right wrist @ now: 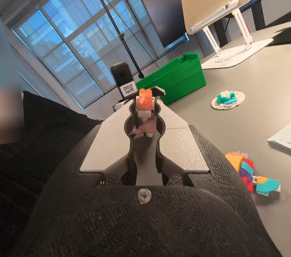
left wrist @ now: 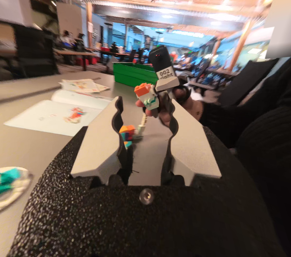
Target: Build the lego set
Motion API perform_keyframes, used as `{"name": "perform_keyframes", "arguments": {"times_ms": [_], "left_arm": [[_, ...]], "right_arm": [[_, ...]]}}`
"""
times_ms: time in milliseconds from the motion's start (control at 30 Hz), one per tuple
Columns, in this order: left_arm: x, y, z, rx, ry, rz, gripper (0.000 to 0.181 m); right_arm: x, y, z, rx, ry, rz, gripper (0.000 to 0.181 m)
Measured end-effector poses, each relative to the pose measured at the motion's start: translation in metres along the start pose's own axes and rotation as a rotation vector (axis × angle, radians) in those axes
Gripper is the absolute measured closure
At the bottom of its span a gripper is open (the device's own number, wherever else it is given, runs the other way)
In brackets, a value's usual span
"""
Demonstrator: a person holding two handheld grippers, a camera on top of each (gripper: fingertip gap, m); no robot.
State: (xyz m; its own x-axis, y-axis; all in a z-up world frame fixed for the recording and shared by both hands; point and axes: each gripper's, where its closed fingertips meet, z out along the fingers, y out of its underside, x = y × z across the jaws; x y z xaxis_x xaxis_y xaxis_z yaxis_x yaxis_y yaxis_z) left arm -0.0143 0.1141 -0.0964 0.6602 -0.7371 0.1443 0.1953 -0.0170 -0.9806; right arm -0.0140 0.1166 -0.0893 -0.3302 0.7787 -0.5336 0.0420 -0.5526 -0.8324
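Observation:
My right gripper (right wrist: 144, 105) is shut on a small orange-and-white lego piece (right wrist: 144, 103) and holds it up above the grey table (right wrist: 220, 131). The left wrist view shows this piece (left wrist: 145, 96) in the right gripper (left wrist: 153, 97), just beyond my left gripper's tips. My left gripper (left wrist: 144, 102) is open and empty, pointing at the held piece. A colourful lego assembly in orange, teal, red and purple (right wrist: 245, 170) lies on the table; it also shows between the left fingers (left wrist: 127, 133).
A white round plate with teal bricks (right wrist: 227, 100) lies on the table, also at the left edge of the left wrist view (left wrist: 9, 181). A green bin (right wrist: 176, 76) stands behind. An open instruction booklet (left wrist: 55, 115) lies left. A tablet stand (right wrist: 228, 48) is at the back right. My two grippers' fingertips are within a few centimetres of each other.

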Motion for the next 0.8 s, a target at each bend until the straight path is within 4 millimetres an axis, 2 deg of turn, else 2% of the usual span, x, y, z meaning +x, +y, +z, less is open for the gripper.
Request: {"name": "perform_keyframes", "arguments": {"times_ms": [200, 267, 433, 567, 667, 800], "left_arm": [[-0.003, 0.001, 0.000, -0.049, -0.194, 0.454, 0.126], [-0.002, -0.003, 0.002, -0.034, -0.243, 0.548, 0.125], [-0.009, -0.018, 0.010, 0.021, -0.398, 0.608, 0.121], [-0.011, -0.029, 0.012, 0.083, -0.459, 0.608, 0.122], [-0.013, -0.033, 0.011, 0.093, -0.486, 0.621, 0.131], [-0.009, -0.027, 0.015, 0.064, -0.485, 0.689, 0.147]], "right_arm": [[0.003, -0.009, 0.000, 0.069, 0.018, 0.096, 0.160], [0.000, -0.013, 0.002, 0.103, 0.017, 0.099, 0.160], [-0.006, -0.025, 0.006, 0.236, 0.032, 0.098, 0.160], [-0.006, -0.028, 0.006, 0.300, 0.058, 0.105, 0.160], [-0.002, -0.029, 0.002, 0.320, 0.080, 0.102, 0.160], [0.002, -0.028, 0.002, 0.332, 0.082, 0.141, 0.160]]}}
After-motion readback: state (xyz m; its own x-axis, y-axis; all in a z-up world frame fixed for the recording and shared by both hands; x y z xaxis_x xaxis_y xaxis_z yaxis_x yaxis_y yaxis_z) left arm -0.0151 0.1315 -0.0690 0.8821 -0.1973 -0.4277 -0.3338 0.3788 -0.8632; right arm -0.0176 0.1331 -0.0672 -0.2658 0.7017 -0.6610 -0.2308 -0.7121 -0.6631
